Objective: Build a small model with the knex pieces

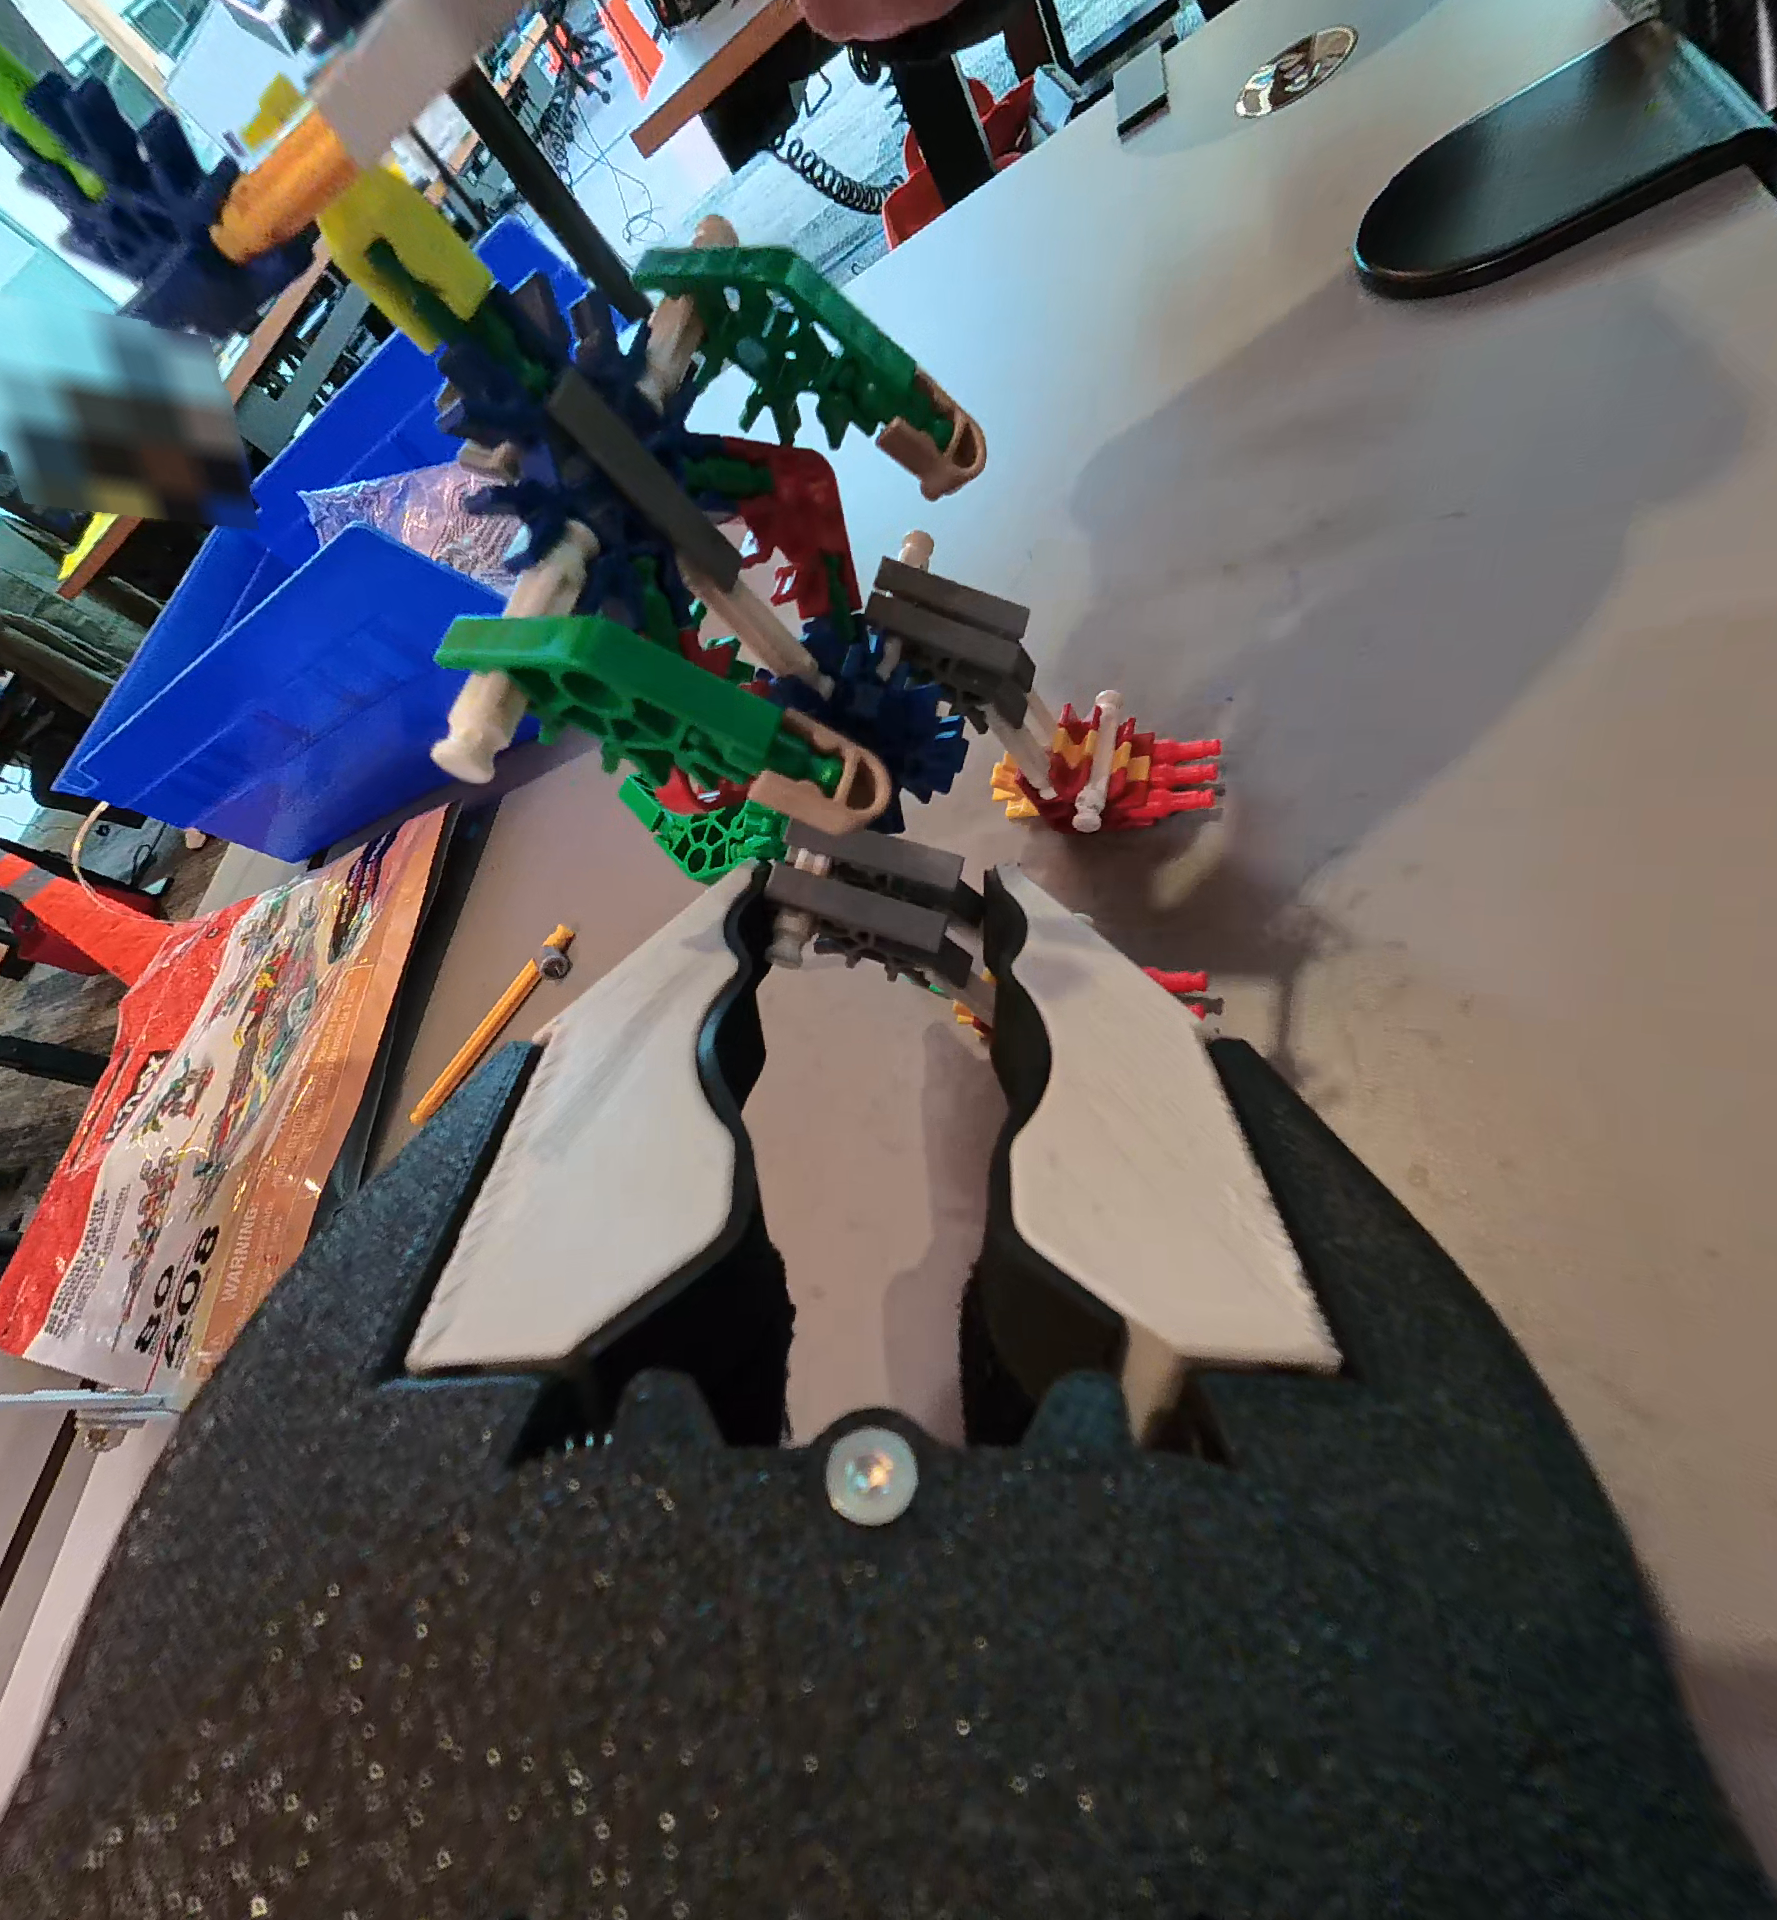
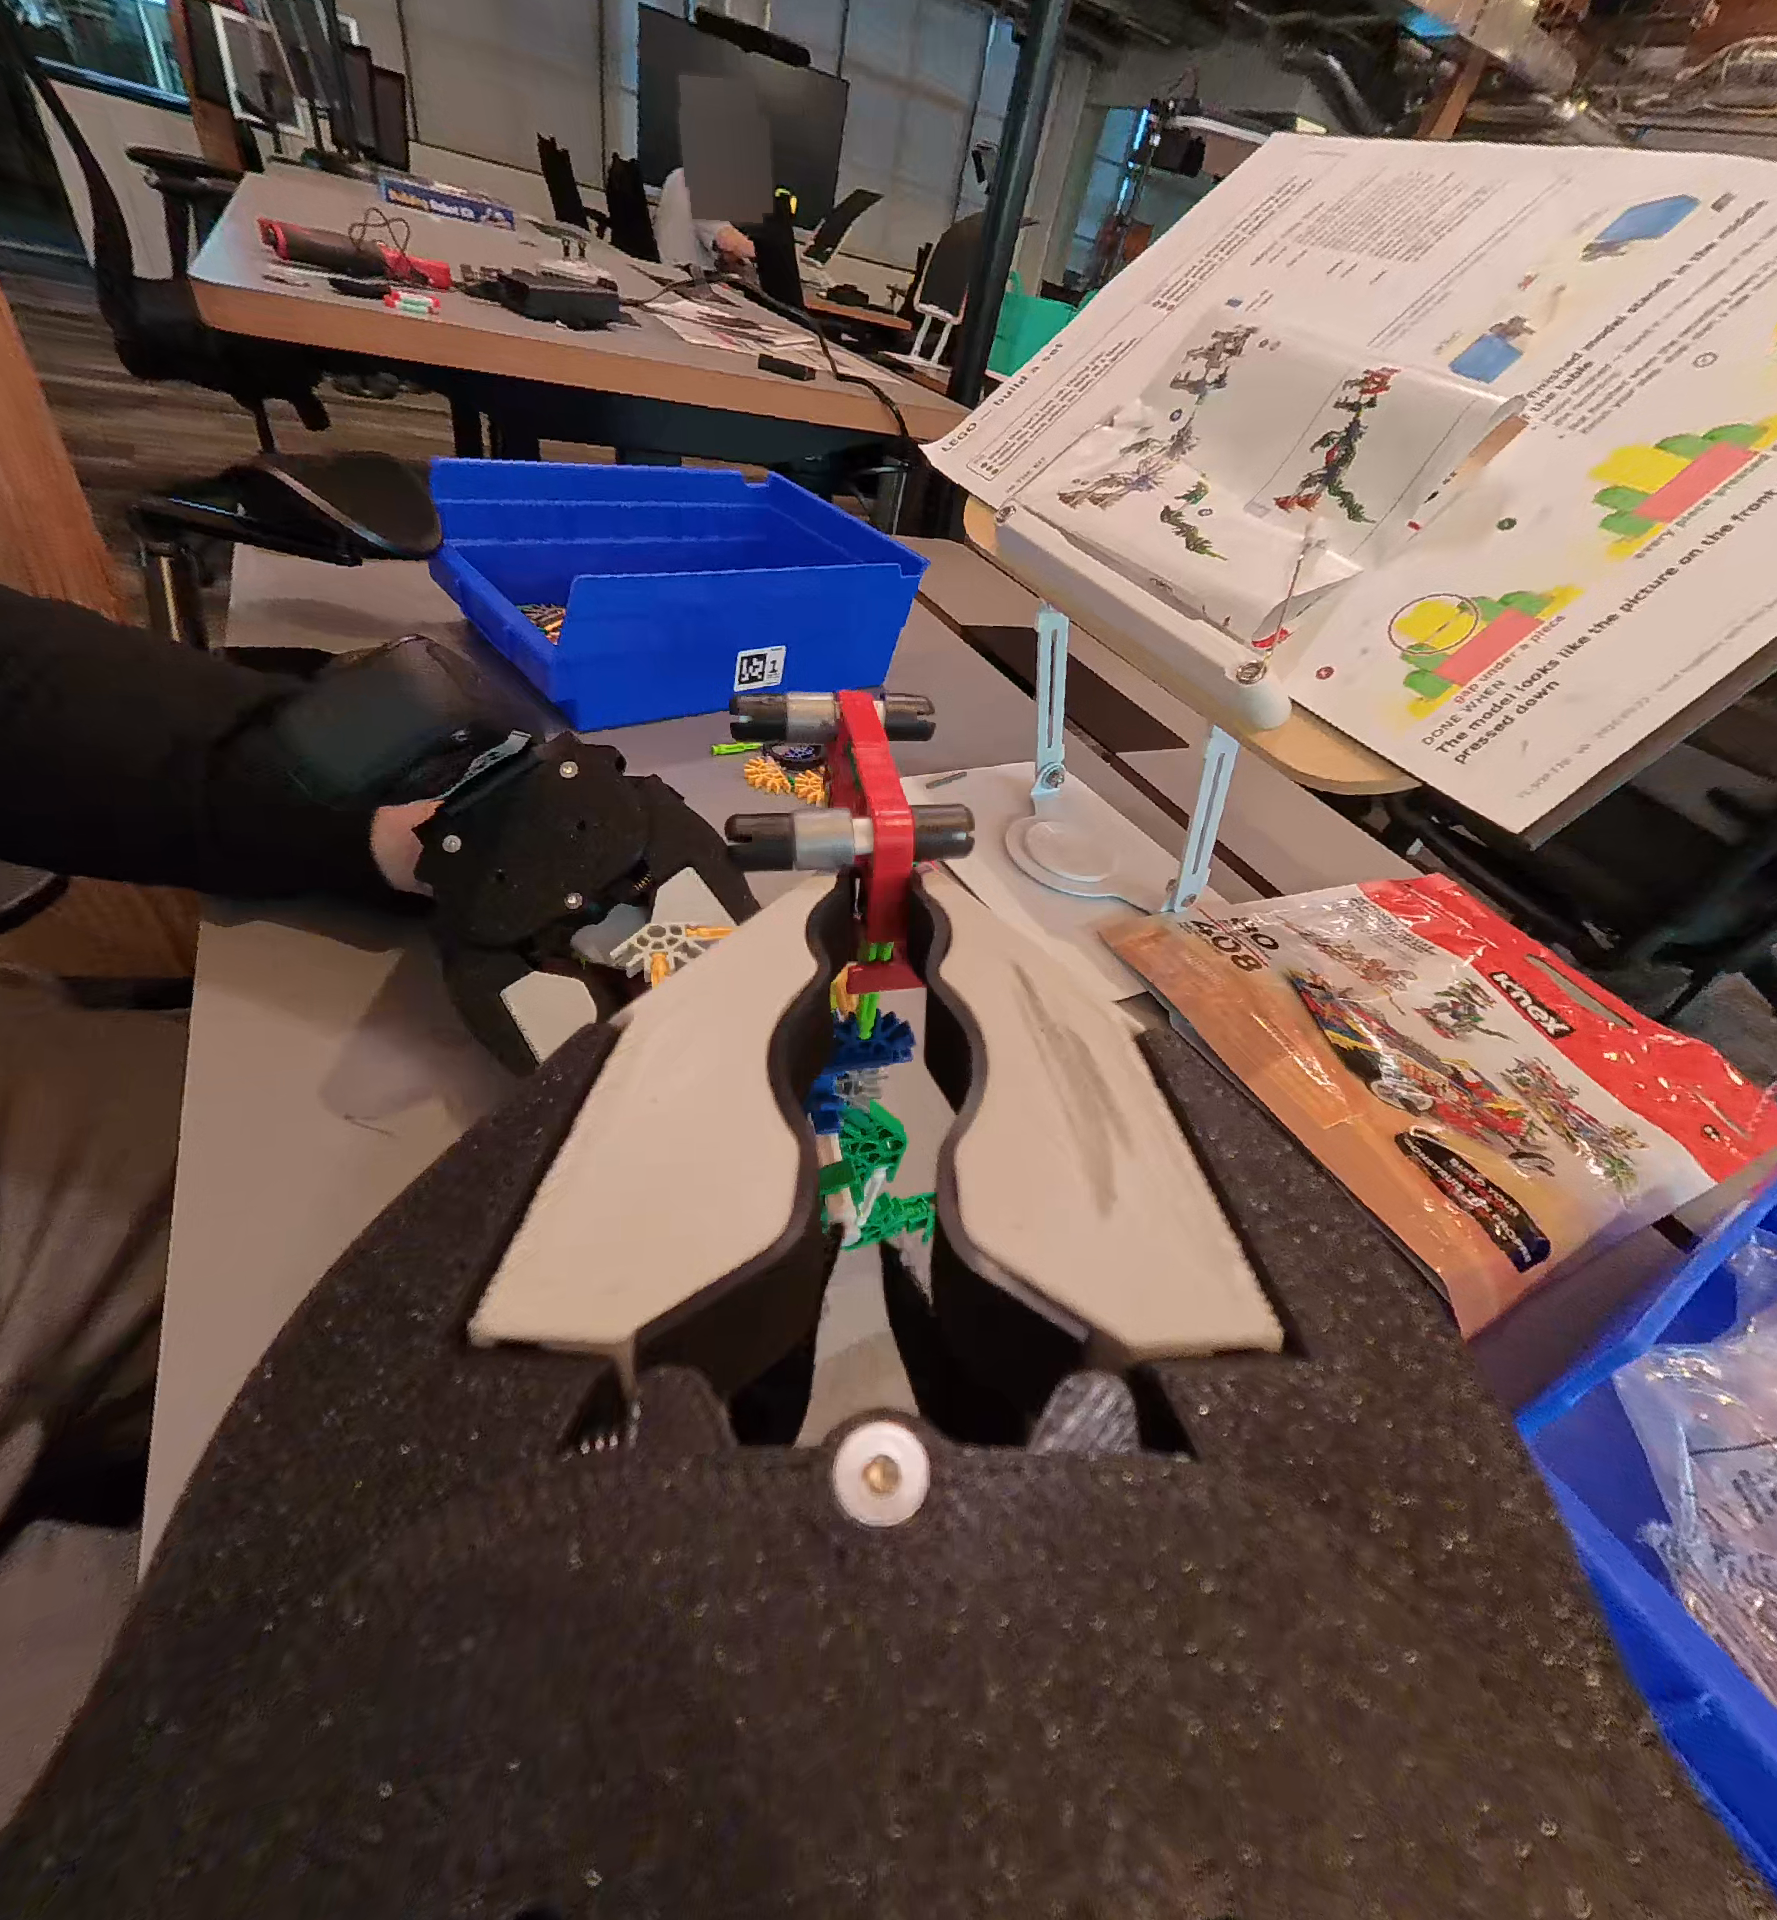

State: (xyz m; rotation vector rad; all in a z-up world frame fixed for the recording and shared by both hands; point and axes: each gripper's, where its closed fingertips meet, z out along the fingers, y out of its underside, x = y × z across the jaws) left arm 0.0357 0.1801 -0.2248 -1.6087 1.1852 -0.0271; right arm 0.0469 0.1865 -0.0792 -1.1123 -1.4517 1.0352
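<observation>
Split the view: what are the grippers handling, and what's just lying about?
Handled: left gripper and right gripper both clamp the rod-and-connector model.
Lying about: blue bin, printed bag, yellow rod, instruction sheets on a stand.

Between the right fingers (image 2: 718, 1091) most of the toy model (image 2: 868, 1132) stayed hidden. Beyond the left fingers (image 1: 1112, 1132), the model's top (image 1: 271, 197) was blurred.

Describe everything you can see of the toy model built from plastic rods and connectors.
The toy model is a snap-together plastic build: green panels, dark blue snowflake connectors, red pieces, cream rods, grey blocks and tan end clips. It stands tilted over the grey table. The left tongs grip its grey lower block; the right tongs clamp its red piece.
</observation>
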